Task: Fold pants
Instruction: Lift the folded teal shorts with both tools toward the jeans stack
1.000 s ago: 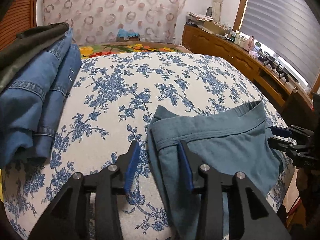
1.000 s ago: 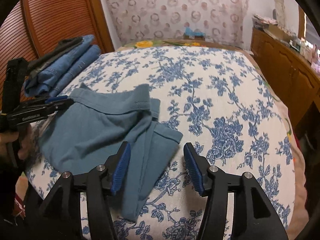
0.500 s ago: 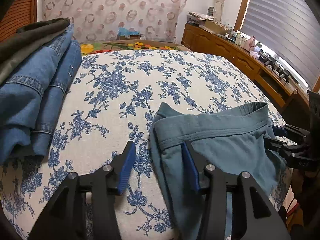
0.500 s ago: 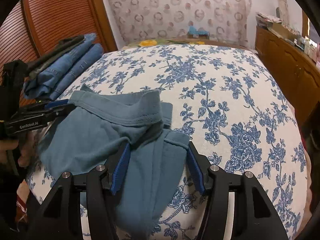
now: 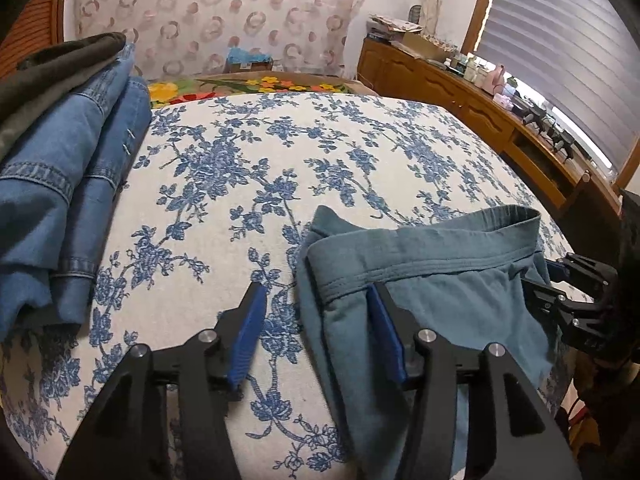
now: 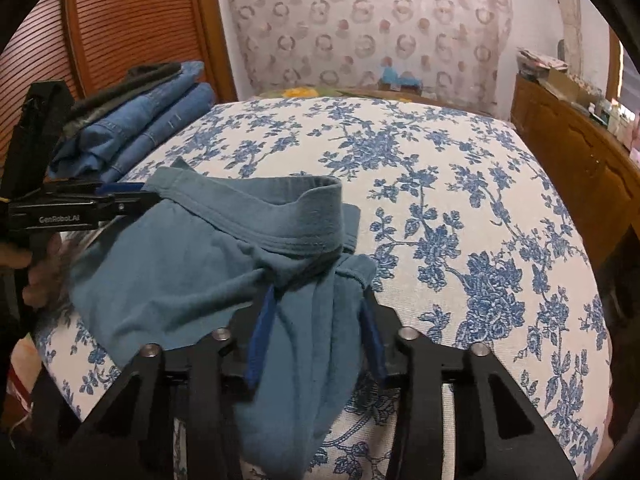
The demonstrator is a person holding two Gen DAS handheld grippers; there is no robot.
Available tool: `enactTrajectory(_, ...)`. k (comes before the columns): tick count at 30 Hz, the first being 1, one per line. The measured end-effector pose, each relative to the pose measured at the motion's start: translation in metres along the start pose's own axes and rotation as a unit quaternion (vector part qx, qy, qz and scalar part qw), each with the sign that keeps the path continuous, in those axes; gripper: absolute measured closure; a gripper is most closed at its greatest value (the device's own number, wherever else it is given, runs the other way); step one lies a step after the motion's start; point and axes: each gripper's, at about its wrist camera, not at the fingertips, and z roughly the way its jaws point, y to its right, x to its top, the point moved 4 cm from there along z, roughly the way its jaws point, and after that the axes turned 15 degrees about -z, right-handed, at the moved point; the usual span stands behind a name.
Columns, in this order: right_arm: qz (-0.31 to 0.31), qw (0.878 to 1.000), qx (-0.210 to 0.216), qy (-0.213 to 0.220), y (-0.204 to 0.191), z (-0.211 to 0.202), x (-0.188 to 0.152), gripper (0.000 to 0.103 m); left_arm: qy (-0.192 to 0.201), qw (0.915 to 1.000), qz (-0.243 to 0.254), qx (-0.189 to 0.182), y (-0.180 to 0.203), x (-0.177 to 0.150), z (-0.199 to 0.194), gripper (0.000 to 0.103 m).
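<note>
A pair of soft teal-blue cotton pants (image 6: 192, 272), with a stitched elastic waistband standing up in a ridge, lies crumpled at the near edge of a bed covered in a white spread with blue flowers (image 5: 248, 184). The fabric hangs over the bed's edge.

The right gripper (image 6: 316, 320) has a gathered bunch of the pants between its blue pads, and its jaws are closing on it; half a second ago they stood wider with the cloth loose between them. The left gripper (image 5: 316, 332) is about half open and opening, wider than a second ago. One blue pad rests against the waistband corner while the other sits over bare bedspread, so nothing is pinched.

At the bed's far left corner sits a folded stack of blue denim jeans (image 5: 60, 184) under a dark olive garment (image 5: 48, 68).
</note>
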Motion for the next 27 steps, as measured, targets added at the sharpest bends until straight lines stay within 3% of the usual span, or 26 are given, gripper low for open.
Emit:
enactTrajectory(2,-0.001,1.0,0.005,0.002,-0.001,0.0,0.0,0.072,-0.001,0.9999,-0.004,-0.01,0.001,-0.002,0.0,0.052)
enactTrajectory(4,-0.001,1.0,0.008,0.004,-0.001,0.0,0.0,0.075,-0.004,0.9997,-0.006,-0.025,0.003,-0.004,-0.001,0.063)
enactTrajectory(6,0.001,1.0,0.012,0.005,-0.001,0.0,-0.001,0.078,-0.011,0.9988,-0.011,-0.047,0.004,-0.006,-0.001,0.08)
enactTrajectory(9,0.0,1.0,0.02,0.008,-0.002,0.0,0.0,0.088,-0.01,0.9985,-0.01,-0.052,0.006,-0.009,-0.003,0.091)
enactTrajectory(14,-0.01,1.0,0.019,0.012,-0.007,-0.005,0.002,0.094,0.014,0.9986,-0.005,-0.051,0.013,-0.012,-0.019,0.095)
enactTrajectory(27,-0.039,0.996,0.008,0.085,-0.012,-0.057,0.032,0.094,0.104,0.993,0.032,-0.047,0.043,-0.002,-0.081,0.095)
